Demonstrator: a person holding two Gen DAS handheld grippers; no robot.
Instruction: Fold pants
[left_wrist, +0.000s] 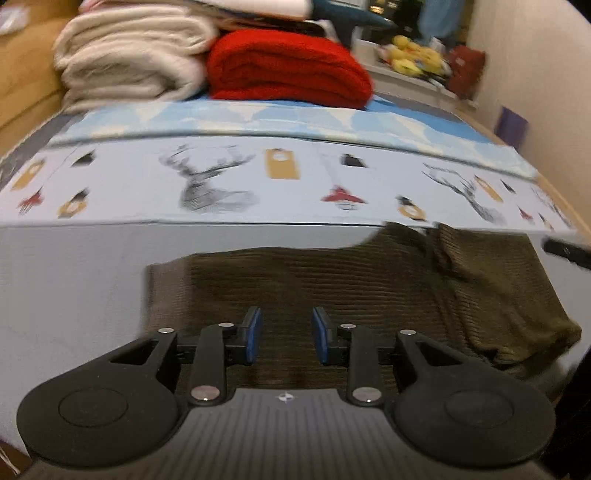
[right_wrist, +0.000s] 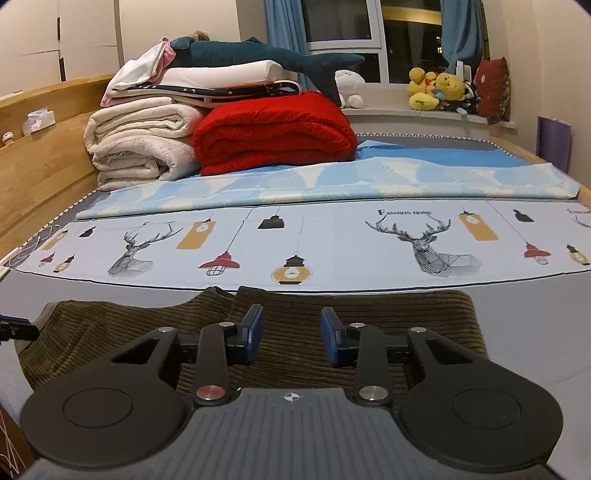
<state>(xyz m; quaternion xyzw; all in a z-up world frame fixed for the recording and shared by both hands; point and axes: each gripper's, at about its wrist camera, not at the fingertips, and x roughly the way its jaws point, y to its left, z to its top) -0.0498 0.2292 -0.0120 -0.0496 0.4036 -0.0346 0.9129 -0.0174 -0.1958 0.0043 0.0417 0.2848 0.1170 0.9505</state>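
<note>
Brown corduroy pants (left_wrist: 332, 291) lie folded on the pale grey sheet near the bed's front edge; they also show in the right wrist view (right_wrist: 332, 314). My left gripper (left_wrist: 287, 338) is open and empty, just above the pants' left part. My right gripper (right_wrist: 291, 338) is open and empty, over the pants' right part. The left gripper's fingertip shows at the far left of the right wrist view (right_wrist: 14, 326). The right gripper's tip shows at the right edge of the left wrist view (left_wrist: 565, 253).
A deer-and-lantern print sheet (right_wrist: 332, 243) and a blue patterned cloth (right_wrist: 332, 177) lie beyond the pants. Folded cream blankets (right_wrist: 140, 144) and a red blanket (right_wrist: 273, 136) are stacked at the back left. A wooden headboard (right_wrist: 37, 147) runs along the left. Plush toys (right_wrist: 439, 88) sit on the windowsill.
</note>
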